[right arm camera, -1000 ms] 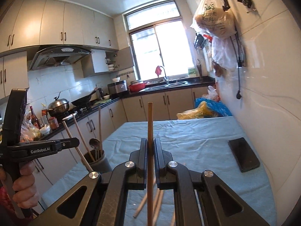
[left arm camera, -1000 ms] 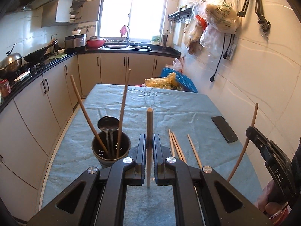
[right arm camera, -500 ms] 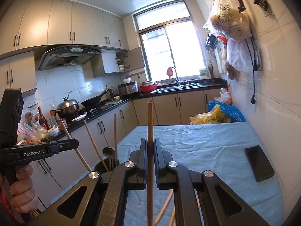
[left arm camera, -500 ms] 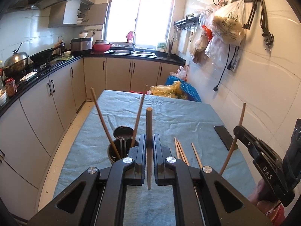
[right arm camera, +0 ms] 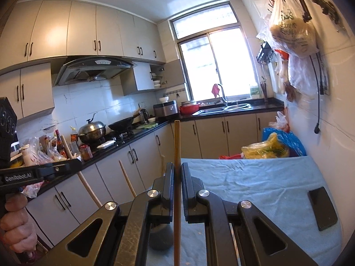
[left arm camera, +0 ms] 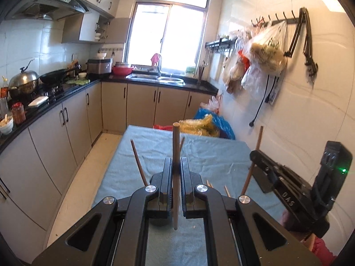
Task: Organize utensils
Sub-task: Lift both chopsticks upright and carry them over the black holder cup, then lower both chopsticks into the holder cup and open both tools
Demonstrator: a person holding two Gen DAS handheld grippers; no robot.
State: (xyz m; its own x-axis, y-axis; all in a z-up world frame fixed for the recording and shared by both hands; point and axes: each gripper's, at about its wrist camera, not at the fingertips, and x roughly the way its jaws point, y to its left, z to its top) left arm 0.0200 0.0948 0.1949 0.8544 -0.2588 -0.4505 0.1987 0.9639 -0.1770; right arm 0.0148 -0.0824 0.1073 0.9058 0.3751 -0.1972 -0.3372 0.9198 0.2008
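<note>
My left gripper is shut on a wooden chopstick held upright above the blue-cloth table. My right gripper is shut on another upright chopstick; it also shows at the right of the left wrist view. The dark utensil cup is mostly hidden under both grippers; chopsticks standing in it stick up beside the left fingers. Loose chopstick tips lie on the cloth.
A black phone lies at the table's right side by the tiled wall. Plastic bags sit at the far end. Kitchen cabinets and a stove counter run along the left.
Both grippers have risen and tilted up with their chopsticks. The cup has slipped from open view to under the fingers.
</note>
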